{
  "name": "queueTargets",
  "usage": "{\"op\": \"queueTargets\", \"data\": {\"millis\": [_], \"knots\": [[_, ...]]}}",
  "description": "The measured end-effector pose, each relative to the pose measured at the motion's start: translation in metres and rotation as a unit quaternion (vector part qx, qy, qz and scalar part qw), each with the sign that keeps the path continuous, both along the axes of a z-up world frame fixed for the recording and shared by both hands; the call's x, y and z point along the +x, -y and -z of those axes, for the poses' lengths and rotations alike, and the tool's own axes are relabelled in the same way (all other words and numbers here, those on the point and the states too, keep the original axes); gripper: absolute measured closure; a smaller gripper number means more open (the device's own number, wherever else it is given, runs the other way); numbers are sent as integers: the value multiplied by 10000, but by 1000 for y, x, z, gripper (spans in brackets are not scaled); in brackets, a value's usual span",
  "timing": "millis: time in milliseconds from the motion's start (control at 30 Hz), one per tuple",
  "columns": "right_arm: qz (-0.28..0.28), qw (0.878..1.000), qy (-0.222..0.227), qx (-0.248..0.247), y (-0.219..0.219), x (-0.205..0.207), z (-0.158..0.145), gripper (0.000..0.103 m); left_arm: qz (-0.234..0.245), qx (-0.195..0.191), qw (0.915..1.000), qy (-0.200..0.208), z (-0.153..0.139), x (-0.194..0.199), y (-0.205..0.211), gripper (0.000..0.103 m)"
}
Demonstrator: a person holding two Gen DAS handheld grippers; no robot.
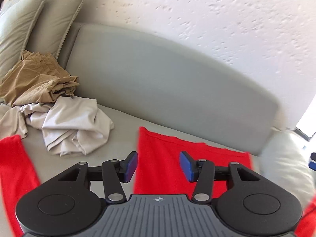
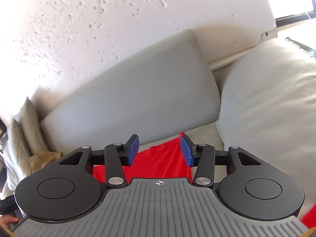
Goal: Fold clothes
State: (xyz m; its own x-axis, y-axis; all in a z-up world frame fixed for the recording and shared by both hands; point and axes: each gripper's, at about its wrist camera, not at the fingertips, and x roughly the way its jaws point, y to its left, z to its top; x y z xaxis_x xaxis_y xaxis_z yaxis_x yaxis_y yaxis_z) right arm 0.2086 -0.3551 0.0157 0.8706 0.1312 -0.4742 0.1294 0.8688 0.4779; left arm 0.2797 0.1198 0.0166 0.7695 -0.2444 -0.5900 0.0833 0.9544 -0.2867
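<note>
Nearest my left wrist camera is the grey ribbed housing of the left tongs (image 1: 158, 165). Their blue pads (image 1: 131, 165) stand spread, with nothing pinched; only air separates them. I read the pose as raised above the sofa seat (image 1: 122, 120) and tilted moderately downward toward the grey back cushion (image 1: 167, 79).

Below and beyond the left tongs, the red garment (image 1: 167, 158) lies spread on the seat, its far edge near the base of the back cushion. A second red portion (image 1: 13, 164) shows at the left edge of the view; I cannot tell whether it is the same garment.

To the left on the seat lies a crumpled pale grey garment (image 1: 73, 126), touching a heap of tan cloth (image 1: 39, 79) behind it. Two olive pillows (image 1: 39, 19) lean in the corner beyond. A pale cushion (image 1: 286, 158) sits at the right end.

In my right wrist camera, the right tongs (image 2: 159, 150) are likewise spread and empty, held above the seat and tilted slightly down. The red garment (image 2: 162, 158) lies below them, one corner reaching toward the back cushion (image 2: 138, 94). A large pale cushion (image 2: 266, 98) sits to the right. The textured white wall (image 2: 98, 19) rises behind.
</note>
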Motion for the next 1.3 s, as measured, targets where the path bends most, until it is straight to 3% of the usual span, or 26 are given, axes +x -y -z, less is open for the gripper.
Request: {"op": "queueTargets", "data": {"millis": [100,200,233,267,300,333,400,467,533,600,667,700,767,867,933,1000,1033,1100,1200,1300], "knots": [[-113,9996,269,42,-2,-43,-35,46,360,166,9989,-266,-13,-34,9,34],[-259,9995,133,-89,-15,-59,-39,45,501,527,9960,-522,13,-56,28,35],[-328,9994,-48,-101,-23,-63,-30,46,500,674,9947,-591,26,-62,36,40],[-376,9989,-290,53,-26,-61,-14,55,468,848,9932,-650,42,-68,45,44],[-424,9975,-532,208,-28,-58,2,73,431,969,9917,-733,60,-70,52,71],[-462,9953,-769,371,-30,-54,20,81,380,937,9911,-869,79,-66,55,101],[-420,9892,-1176,766,-31,-33,70,88,255,656,9905,-1183,118,-52,55,100],[-366,9873,-1337,772,-39,-20,108,88,139,449,9905,-1290,145,-52,56,99],[-334,9865,-1353,862,-47,-11,138,88,114,549,9930,-1038,151,-58,58,94],[-415,9850,-1286,1073,-50,1,156,87,162,855,9912,-993,148,-57,63,90],[-361,9862,-1321,929,-50,15,170,87,192,851,9907,-1048,149,-54,61,89],[-291,9870,-1330,860,-49,20,176,98,180,787,9907,-1093,149,-52,58,89],[390,9884,-1241,780,-29,16,183,103,78,536,9911,-1217,147,-50,51,88],[1288,9789,-1279,937,-1,-3,181,103,-14,266,9901,-1379,148,-44,42,87],[1874,9695,-1570,166,1,-11,172,103,-2,241,9899,-1400,147,-43,42,87],[1750,9706,-1592,449,8,-19,169,102,14,240,9899,-1399,147,-44,42,87],[1608,9733,-1528,597,6,-24,163,97,12,245,9899,-1395,147,-44,42,87],[1129,9821,-1317,735,-10,-33,150,97,14,275,9900,-1380,148,-44,43,87],[242,9902,-1202,674,-44,-42,138,96,24,347,9905,-1330,148,-45,44,87],[15,9865,-1567,486,-60,-52,146,96,76,467,9907,-1279,148,-46,46,87]]}}
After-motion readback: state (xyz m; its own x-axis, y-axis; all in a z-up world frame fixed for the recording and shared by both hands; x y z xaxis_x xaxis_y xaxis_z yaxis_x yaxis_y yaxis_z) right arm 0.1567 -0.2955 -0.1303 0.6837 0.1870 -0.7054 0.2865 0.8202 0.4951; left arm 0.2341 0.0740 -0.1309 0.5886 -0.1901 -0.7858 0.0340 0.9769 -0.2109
